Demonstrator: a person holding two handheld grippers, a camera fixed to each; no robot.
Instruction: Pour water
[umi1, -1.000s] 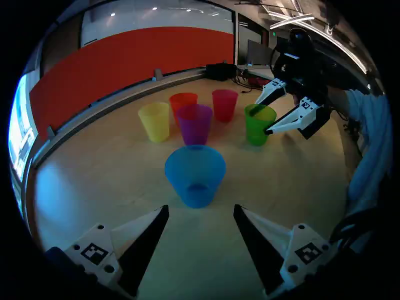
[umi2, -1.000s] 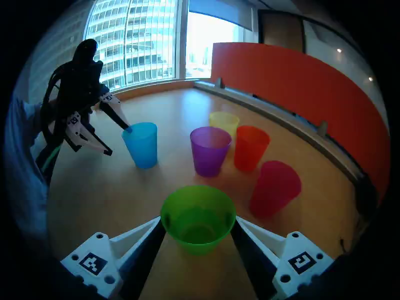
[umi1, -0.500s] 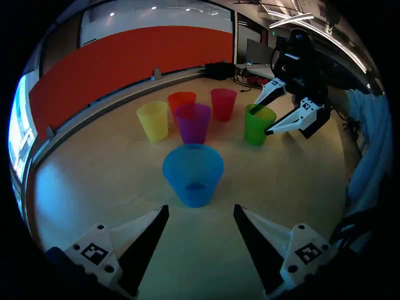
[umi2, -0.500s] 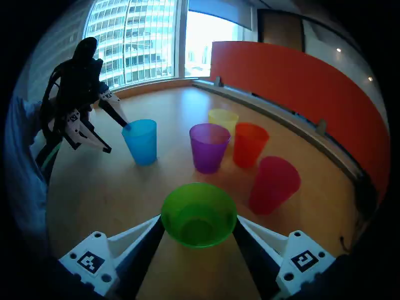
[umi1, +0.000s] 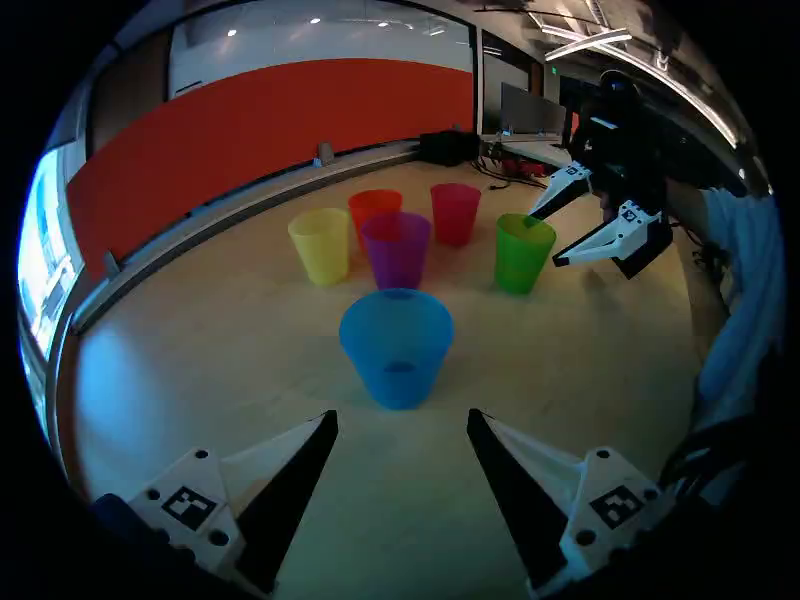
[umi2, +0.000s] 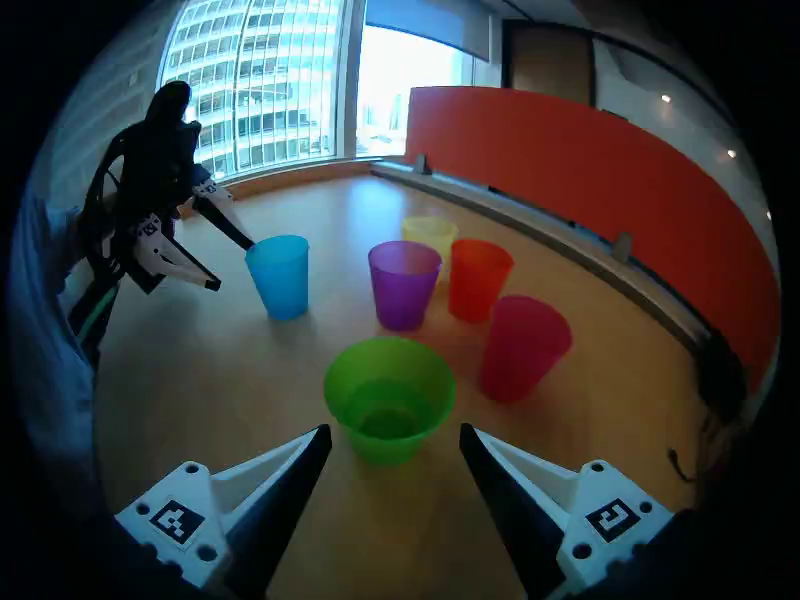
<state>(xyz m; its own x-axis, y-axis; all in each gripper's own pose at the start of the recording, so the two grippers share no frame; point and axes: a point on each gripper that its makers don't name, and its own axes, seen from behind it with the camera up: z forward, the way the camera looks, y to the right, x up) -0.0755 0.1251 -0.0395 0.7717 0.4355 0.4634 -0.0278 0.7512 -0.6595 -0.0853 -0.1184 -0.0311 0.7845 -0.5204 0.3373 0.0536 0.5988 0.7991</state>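
A blue cup stands upright on the light wood surface just ahead of my open left gripper, clear of both fingers. In the right gripper view a green cup stands just beyond the tips of my open right gripper, not between them. Each cup shows a darker patch at its bottom. The left gripper view has the right gripper open beside the green cup. The right gripper view has the left gripper open next to the blue cup.
Purple, yellow, orange and red cups stand clustered behind the blue one. An orange wall panel runs along the far edge. A person's sleeve is at the right. Windows lie beyond.
My right gripper has drawn back, so the green cup that stood between its fingers now stands ahead of the tips. The left gripper has hardly moved.
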